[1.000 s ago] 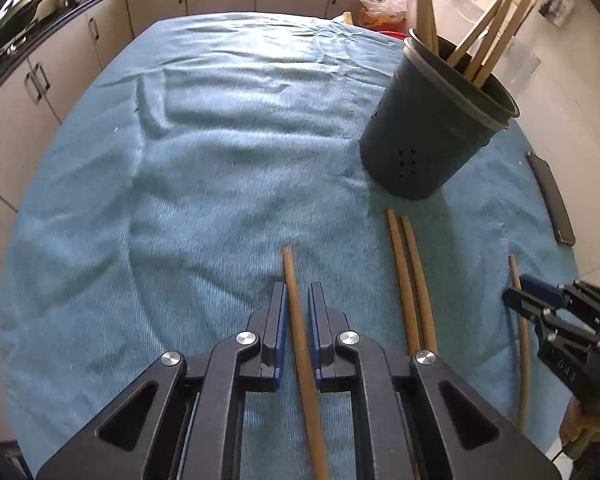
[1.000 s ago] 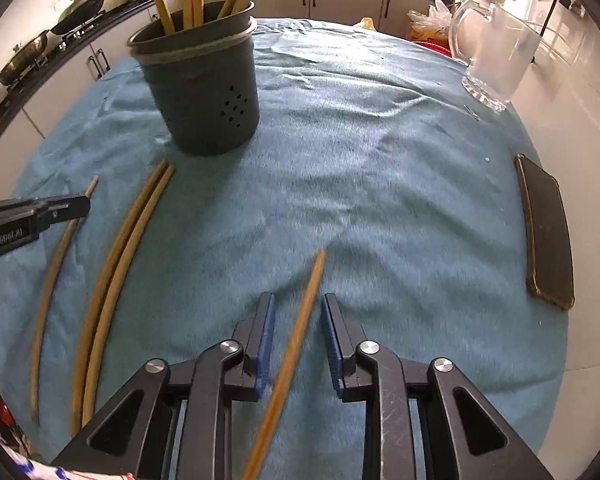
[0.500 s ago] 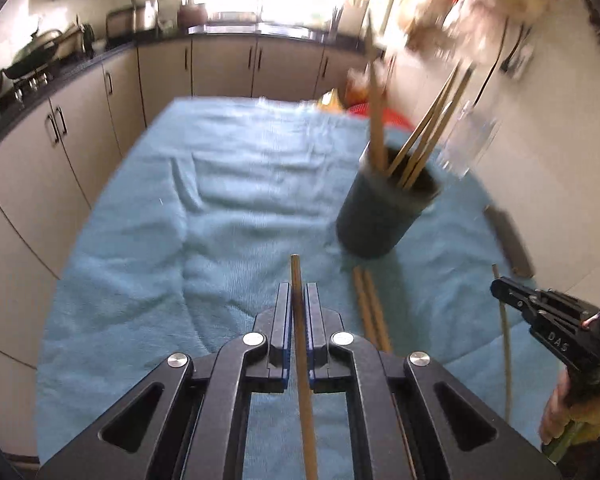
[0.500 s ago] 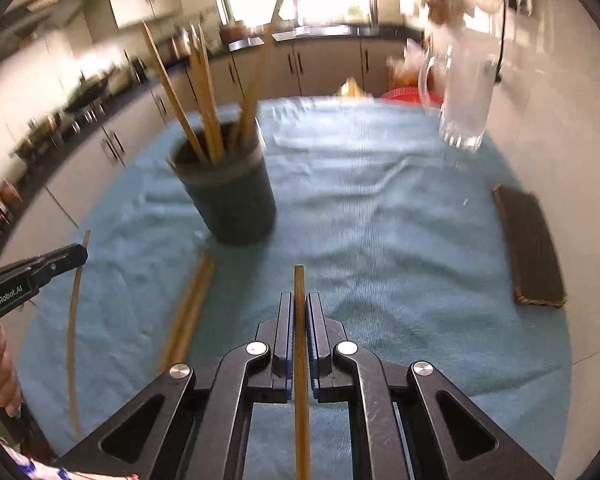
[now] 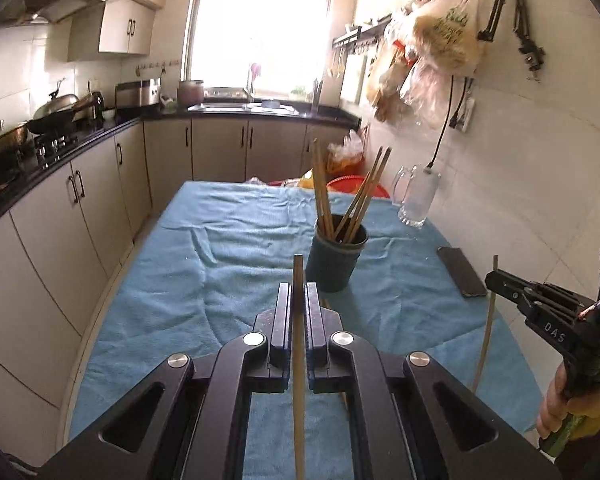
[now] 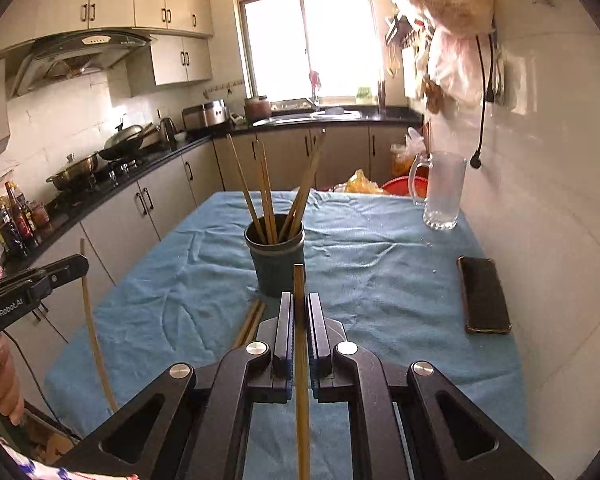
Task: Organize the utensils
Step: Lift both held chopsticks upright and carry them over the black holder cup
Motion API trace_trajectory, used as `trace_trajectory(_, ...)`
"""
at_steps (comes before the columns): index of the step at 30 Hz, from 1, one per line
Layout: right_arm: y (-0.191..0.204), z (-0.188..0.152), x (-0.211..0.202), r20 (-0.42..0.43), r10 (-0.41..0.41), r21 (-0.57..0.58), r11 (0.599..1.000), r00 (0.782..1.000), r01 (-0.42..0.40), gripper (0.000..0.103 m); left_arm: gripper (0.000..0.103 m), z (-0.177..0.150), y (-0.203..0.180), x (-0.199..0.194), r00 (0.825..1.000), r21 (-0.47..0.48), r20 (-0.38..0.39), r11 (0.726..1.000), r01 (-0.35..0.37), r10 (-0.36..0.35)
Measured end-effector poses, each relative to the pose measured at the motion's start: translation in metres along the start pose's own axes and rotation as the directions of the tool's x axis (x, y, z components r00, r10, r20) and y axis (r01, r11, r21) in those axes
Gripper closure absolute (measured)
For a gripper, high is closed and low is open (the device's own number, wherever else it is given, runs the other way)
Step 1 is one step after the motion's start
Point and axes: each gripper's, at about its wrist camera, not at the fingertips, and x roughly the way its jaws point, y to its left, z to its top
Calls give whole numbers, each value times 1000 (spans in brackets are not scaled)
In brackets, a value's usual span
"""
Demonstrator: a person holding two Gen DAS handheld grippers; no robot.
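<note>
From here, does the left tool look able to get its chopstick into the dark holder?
Probably yes. The left tool is shut on its chopstick, raised above the blue cloth, and the holder stands just ahead to its right with nothing between. The sticks already inside lean apart, leaving some open mouth.

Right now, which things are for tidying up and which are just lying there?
For the job:
left hand-held gripper and its chopstick
right hand-held gripper and its chopstick
dark holder
loose chopsticks

Just lying about:
phone
glass mug
</note>
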Motion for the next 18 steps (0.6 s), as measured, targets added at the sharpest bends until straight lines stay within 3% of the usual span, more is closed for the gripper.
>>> trace_trajectory(10,8,-2,-32,59,31,-9,1000,998,-30,97,98,0,-13,-43,997,-6,71,999,32,-31)
trace_trajectory(18,8,15,-38,106,46,-6,999,993,-45,97,98,22,-21,-42,994,10,93,998,64,-65)
